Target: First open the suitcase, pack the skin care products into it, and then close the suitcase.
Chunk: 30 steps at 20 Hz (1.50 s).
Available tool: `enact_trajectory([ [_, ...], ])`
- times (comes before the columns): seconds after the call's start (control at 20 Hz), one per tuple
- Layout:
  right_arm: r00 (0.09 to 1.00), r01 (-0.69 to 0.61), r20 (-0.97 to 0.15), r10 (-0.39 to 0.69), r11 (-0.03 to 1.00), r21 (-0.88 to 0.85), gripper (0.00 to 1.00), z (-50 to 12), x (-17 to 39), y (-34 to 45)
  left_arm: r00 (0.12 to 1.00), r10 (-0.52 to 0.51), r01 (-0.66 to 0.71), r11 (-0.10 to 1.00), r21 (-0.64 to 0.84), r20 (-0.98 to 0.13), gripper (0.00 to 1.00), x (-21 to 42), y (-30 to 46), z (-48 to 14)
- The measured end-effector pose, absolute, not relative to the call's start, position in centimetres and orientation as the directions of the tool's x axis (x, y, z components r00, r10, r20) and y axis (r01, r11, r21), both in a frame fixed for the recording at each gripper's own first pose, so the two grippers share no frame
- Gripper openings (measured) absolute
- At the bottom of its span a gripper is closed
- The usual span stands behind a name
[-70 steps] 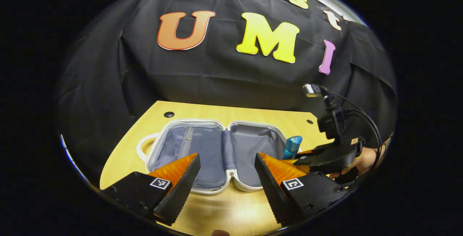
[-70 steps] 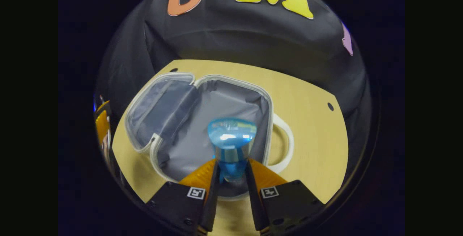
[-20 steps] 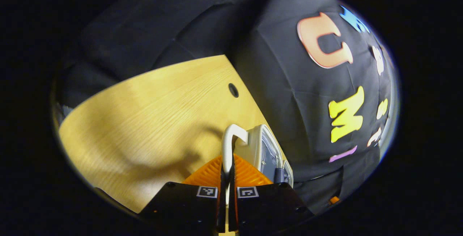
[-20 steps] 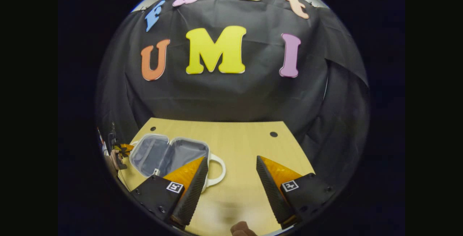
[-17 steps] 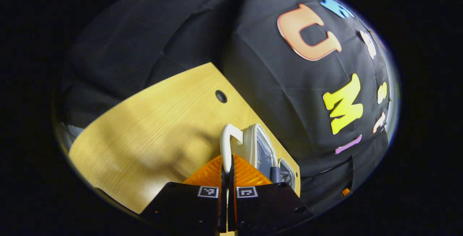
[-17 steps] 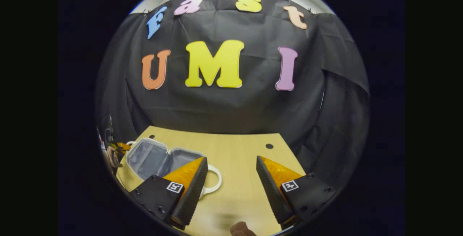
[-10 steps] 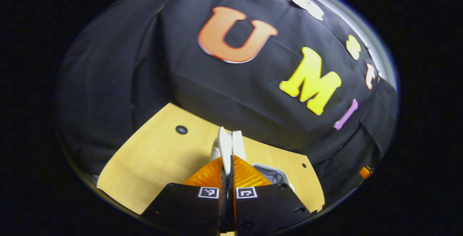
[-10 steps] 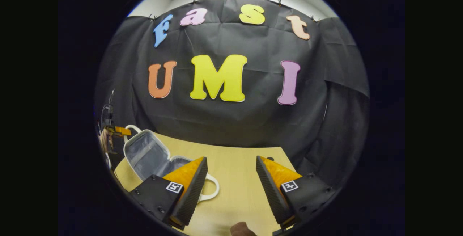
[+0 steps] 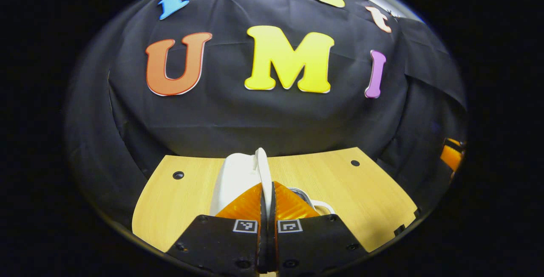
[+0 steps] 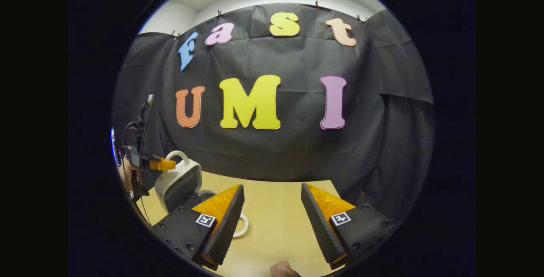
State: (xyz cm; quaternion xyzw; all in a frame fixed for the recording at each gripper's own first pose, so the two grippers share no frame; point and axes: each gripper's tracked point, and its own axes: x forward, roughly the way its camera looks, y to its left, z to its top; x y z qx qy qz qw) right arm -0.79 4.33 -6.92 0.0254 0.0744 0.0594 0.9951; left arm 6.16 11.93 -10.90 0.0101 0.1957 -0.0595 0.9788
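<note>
A small white suitcase [image 10: 180, 183] with a grey lining stands on the wooden table [image 10: 276, 221]. Its lid [image 9: 236, 179] is lifted to about upright over the lower half [image 9: 304, 196]. My left gripper [image 9: 267, 183] is shut on the lid's white handle [image 9: 261, 164]. In the right gripper view, the left gripper [image 10: 160, 164] holds that handle [image 10: 176, 154] from the left. The lower half's handle [image 10: 243, 225] lies flat on the table. My right gripper [image 10: 272, 209] hovers open above the table, right of the suitcase, with nothing between its fingers.
A hand [image 10: 126, 175] holds the left gripper at the far left, with cables above it. Small round holes [image 9: 178, 175] [image 9: 352, 163] mark the table's back corners. Bare wood lies to the right of the suitcase [image 9: 365, 204]. The black cloth wall stands just behind the table.
The left gripper, shut on the handle, has swung the lid up from lying flat to about upright. The right gripper stayed open and its view tilted upward.
</note>
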Motion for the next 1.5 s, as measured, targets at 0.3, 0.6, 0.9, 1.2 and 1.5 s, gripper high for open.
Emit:
enact_trajectory([
  [0.3, 0.977, -0.132, -0.158, 0.14, 0.99, 0.056, 0.78, -7.9, -1.7, -0.6, 0.835, -0.149, 0.243, 0.963, 0.114, -0.529, 0.04, 6.5, 1.0, -19.0],
  [0.6, 0.97, -0.116, -0.204, 0.13, 0.99, 0.077, 0.8, -10.9, -2.5, -5.4, 0.751, -0.093, 0.261, 0.951, 0.165, -0.653, 0.04, 7.0, -2.7, -27.0],
  [0.9, 0.961, -0.065, -0.262, 0.09, 0.993, 0.103, 0.8, -13.2, -2.8, -8.4, 0.721, 0.006, 0.246, 0.933, 0.263, -0.693, 0.05, 7.1, -4.2, -30.1],
  [1.2, 0.965, -0.079, -0.244, 0.094, 0.994, 0.071, 0.8, -11.8, -2.2, -5.6, 0.807, -0.042, 0.181, 0.967, 0.178, -0.589, 0.86, 6.1, -4.5, -24.5],
  [1.5, 0.98, -0.119, -0.159, 0.123, 0.992, 0.035, 0.8, -7.6, -0.2, 0.4, 0.944, -0.002, 0.049, 0.99, 0.135, -0.33, 0.96, 3.3, 0.1, -11.0],
])
